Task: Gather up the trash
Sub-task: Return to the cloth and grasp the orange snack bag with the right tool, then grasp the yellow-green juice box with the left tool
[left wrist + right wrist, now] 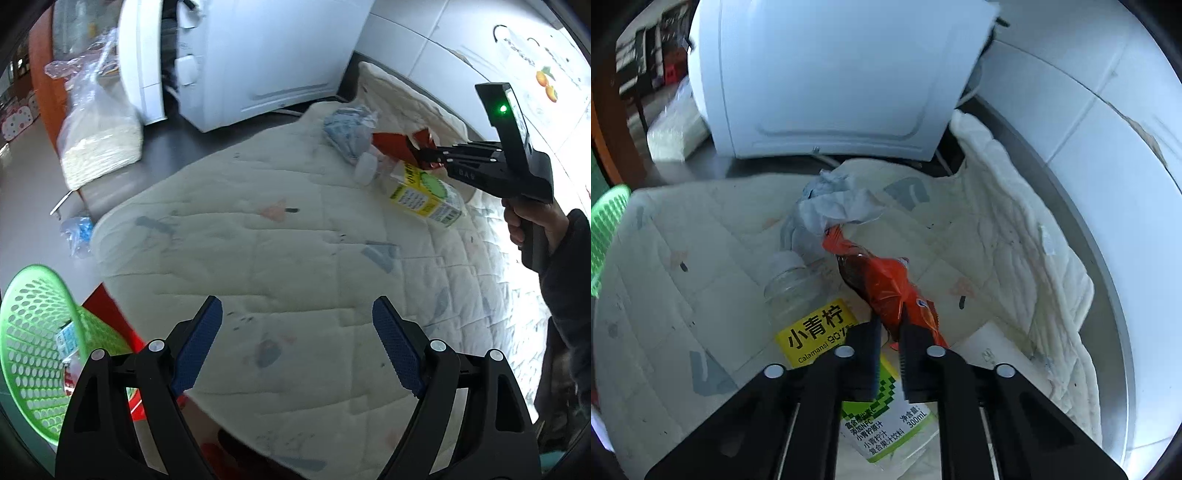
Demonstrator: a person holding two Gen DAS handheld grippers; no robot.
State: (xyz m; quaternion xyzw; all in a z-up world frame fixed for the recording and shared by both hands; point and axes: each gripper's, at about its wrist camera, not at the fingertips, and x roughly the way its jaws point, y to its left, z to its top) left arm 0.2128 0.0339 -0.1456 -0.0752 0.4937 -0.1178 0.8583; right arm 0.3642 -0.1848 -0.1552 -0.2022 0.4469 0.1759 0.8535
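Nearest the right wrist camera, the right gripper (889, 325) is seen closed to a narrow gap on the tail of an orange snack wrapper (886, 284), the thin foil pinched between the two pads so that it can be lifted clear of the rest. Just beside the wrapper, and partly under the gripper, a clear juice bottle (809, 306) with a yellow and green label is laid on its side, its white cap toward a crumpled grey-blue paper (831, 206) that touches the wrapper's far end. All three are gathered on a pale quilted mat (997, 236) spread on the floor in front of a white washing machine (842, 81), with a white card lying on the mat near the right gripper. In the left wrist view the left gripper (297, 339) is held wide, with nothing between its blue pads, above a bare part of the mat, probably kept free for the next piece. A green perforated basket (33, 332) is set at the mat's edge, well apart from the pile, presumably as the collecting bin; some packaging, including a light blue label, is already seen inside it. A clear plastic bag (99, 122) of pale contents is stood farther off on the floor.
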